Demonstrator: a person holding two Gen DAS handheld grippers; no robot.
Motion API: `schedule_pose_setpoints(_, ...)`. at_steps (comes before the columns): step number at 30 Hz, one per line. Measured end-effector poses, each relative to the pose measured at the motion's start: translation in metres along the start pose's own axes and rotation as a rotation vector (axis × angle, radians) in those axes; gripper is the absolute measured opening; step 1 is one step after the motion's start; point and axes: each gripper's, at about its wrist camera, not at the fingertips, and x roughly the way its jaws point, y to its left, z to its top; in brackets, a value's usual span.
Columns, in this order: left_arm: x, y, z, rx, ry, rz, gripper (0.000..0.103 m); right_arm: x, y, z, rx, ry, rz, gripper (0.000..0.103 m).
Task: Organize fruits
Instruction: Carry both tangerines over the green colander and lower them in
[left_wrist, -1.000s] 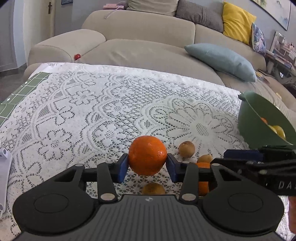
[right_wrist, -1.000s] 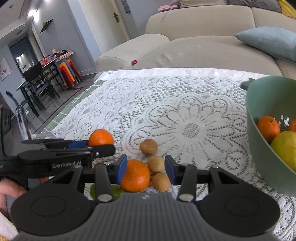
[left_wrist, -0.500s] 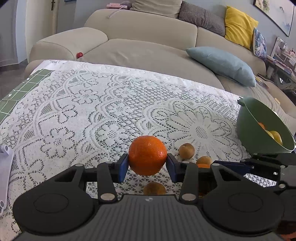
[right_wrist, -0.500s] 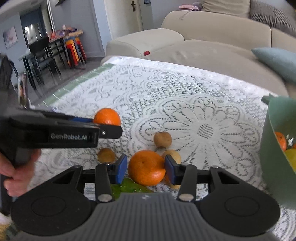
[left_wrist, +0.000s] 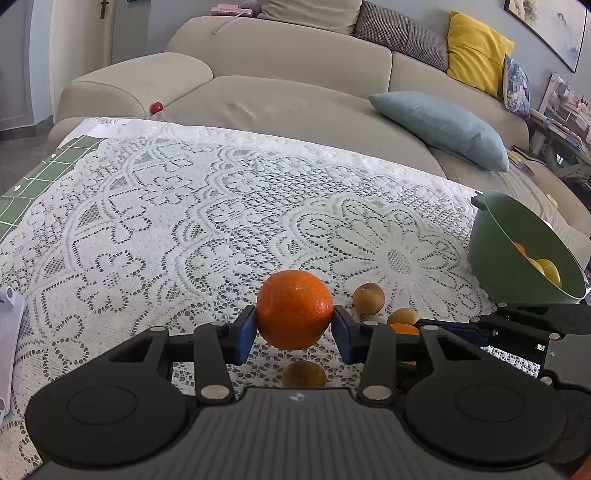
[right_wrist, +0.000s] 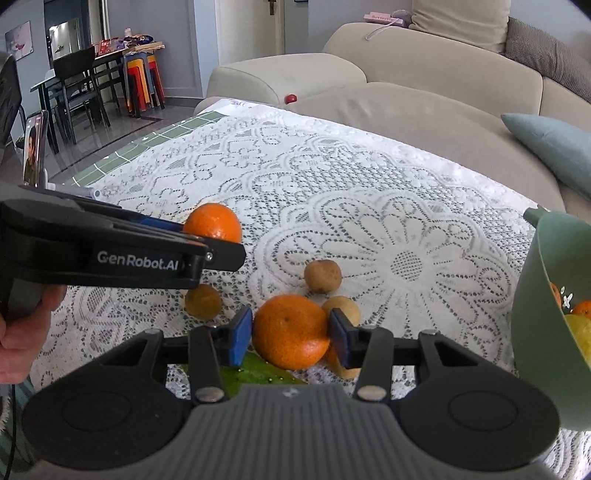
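Note:
My left gripper (left_wrist: 294, 328) is shut on an orange (left_wrist: 294, 309) and holds it above the lace tablecloth; that orange also shows in the right wrist view (right_wrist: 213, 223). My right gripper (right_wrist: 290, 338) is shut on a second orange (right_wrist: 290, 331), low over the table. Brown kiwis (right_wrist: 322, 275) lie around it, one (right_wrist: 202, 301) to the left and one (right_wrist: 343, 308) behind the right pad. A green fruit (right_wrist: 255, 374) lies under the right gripper. The green bowl (left_wrist: 498, 251) at the right holds oranges and a lemon (left_wrist: 550, 271).
A beige sofa (left_wrist: 295, 99) with a light blue cushion (left_wrist: 439, 125) runs behind the table. A small red ball (left_wrist: 156, 107) lies on it. A phone on a stand (right_wrist: 35, 147) is at the table's left edge. A white object (left_wrist: 9, 332) lies at the near left.
My right gripper has closed in on the second orange and its pads now touch it. The left gripper has kept its orange and drifted back a little from the bowl.

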Motion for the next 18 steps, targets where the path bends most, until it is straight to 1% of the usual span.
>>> schedule_pose_setpoints(4,0.0,0.0,0.0,0.001,-0.001,-0.001,0.049,-0.006,-0.002,0.002,0.003,-0.016,0.021,0.042)
schedule_pose_setpoints(11,-0.005,-0.001,0.001,-0.011,-0.018,0.0,0.049,-0.027,-0.005,0.009,-0.005,-0.08,0.043,0.042)
schedule_pose_setpoints(18,-0.01,-0.016,0.008,0.016,-0.038,-0.01,0.049,-0.048,-0.026,0.016,0.039,-0.146,0.031,0.042)
